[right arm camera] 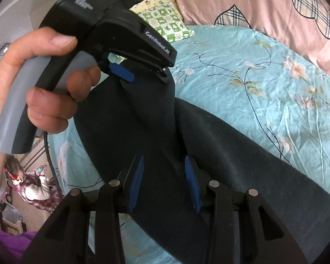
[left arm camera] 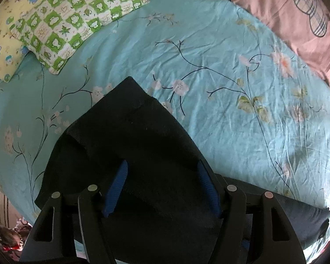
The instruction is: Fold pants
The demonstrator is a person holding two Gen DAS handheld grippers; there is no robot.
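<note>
The dark pants (left arm camera: 129, 136) lie on the bed, on the blue flowered sheet (left arm camera: 220, 66). They sit near the close edge of the bed, with bare sheet beyond them.

The left gripper (left arm camera: 162, 176) hangs right over the pants. Its blue fingers (left arm camera: 118, 187) stand wide apart with cloth showing between them, so it is grasping nothing. The right gripper (right arm camera: 164, 176) also hovers over the pants with its fingers spread, not pinching any cloth. Both seem placed there to get ready to grab an edge for a fold.

In the right wrist view, the person's hand (right arm camera: 33, 83) holds the left gripper's handle above the cloth.

The pants' long axis runs from the near right toward the far left. One corner (left arm camera: 129, 81) points far away toward the green checked pillow (left arm camera: 77, 19). The pink blanket (left arm camera: 286, 11) lies at the far right.
</note>
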